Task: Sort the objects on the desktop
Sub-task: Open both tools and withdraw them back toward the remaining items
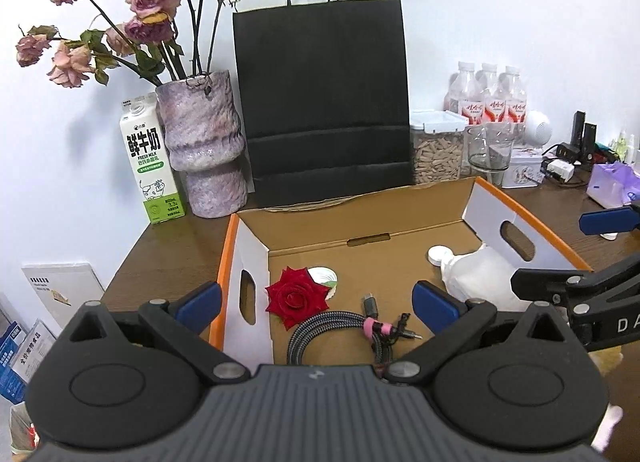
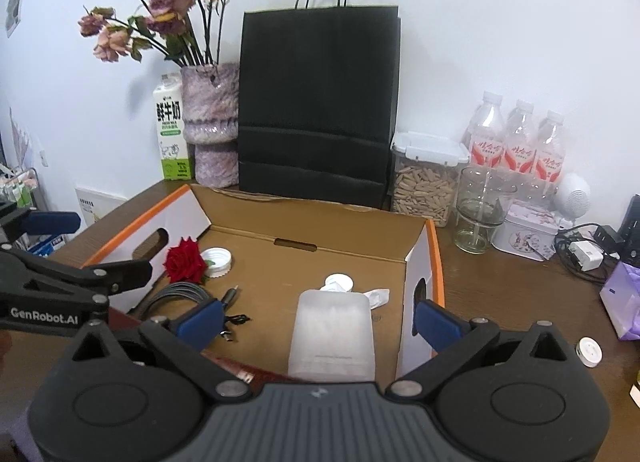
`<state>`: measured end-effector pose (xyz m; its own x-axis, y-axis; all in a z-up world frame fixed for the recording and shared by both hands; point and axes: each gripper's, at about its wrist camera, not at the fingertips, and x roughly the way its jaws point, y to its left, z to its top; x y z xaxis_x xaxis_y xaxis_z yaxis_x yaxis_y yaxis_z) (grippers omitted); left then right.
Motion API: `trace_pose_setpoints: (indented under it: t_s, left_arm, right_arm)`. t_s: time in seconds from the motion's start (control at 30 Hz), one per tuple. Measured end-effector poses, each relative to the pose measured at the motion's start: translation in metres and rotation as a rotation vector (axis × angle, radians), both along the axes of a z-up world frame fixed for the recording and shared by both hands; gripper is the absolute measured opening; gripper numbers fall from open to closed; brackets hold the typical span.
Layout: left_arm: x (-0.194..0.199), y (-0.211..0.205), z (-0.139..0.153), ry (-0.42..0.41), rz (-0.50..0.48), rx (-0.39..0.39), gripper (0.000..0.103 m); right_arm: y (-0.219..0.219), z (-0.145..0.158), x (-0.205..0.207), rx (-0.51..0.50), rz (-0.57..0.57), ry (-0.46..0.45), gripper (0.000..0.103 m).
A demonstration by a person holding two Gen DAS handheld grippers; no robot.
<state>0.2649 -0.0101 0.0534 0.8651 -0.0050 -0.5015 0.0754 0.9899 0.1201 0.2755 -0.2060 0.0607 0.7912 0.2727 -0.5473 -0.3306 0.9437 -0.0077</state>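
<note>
Both pairs of jaws stand spread wide with nothing between the blue pads: the left gripper point(image 1: 316, 304) hangs over the near left part of the cardboard box point(image 1: 432, 198), the right gripper point(image 2: 320, 322) over its near right part, and neither touches anything.

Inside the box, in the left wrist view, a red rose head point(image 1: 297, 296) lies at about nine o'clock of the box floor, overlapping a white lid point(image 1: 326, 276) just behind it. A coiled braided cable point(image 1: 340, 332), bound with a pink tie, lies at six o'clock, just beside the rose. In the right wrist view a frosted white pouch point(image 2: 332, 336) lies at about five o'clock, with a small white cap point(image 2: 339, 282) touching its far end.

Handling, as I judge it: the rose is light and crushable, so a soft pinch low on the bloom suits it better than a squeeze across the petals. The cable is limp and springy; taking it at the pink tie, where the loops are bundled, should keep it from uncoiling. The pouch looks soft and smooth, likely to sag or slip, so a grip across its narrower width near the capped end seems safest. The lid is stiff and flat, hard to pinch except by its rim.

Out on the brown desk point(image 2: 500, 294), at three o'clock of the box, a small white round piece point(image 2: 590, 351) lies unsorted.
</note>
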Motion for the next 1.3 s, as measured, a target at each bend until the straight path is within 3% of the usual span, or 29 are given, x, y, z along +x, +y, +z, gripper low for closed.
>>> trace_pose_setpoints:
  t_s: [0.8, 1.13, 1.3]
  left_arm:
    - [-0.100, 0.019, 0.008, -0.096, 0.023, -0.075, 0.103]
    - [-0.138, 0.023, -0.008, -0.077, 0.054, -0.099, 0.103]
    - [-0.151, 0.031, -0.023, -0.029, 0.085, -0.144, 0.103]
  right_arm:
    - [-0.017, 0.010, -0.114, 0.042, 0.014, -0.075, 0.103]
    - [-0.017, -0.009, -0.151, 0.057, -0.016, -0.058, 0.103]
    - [-0.019, -0.031, -0.167, 0.074, -0.045, -0.012, 0.103]
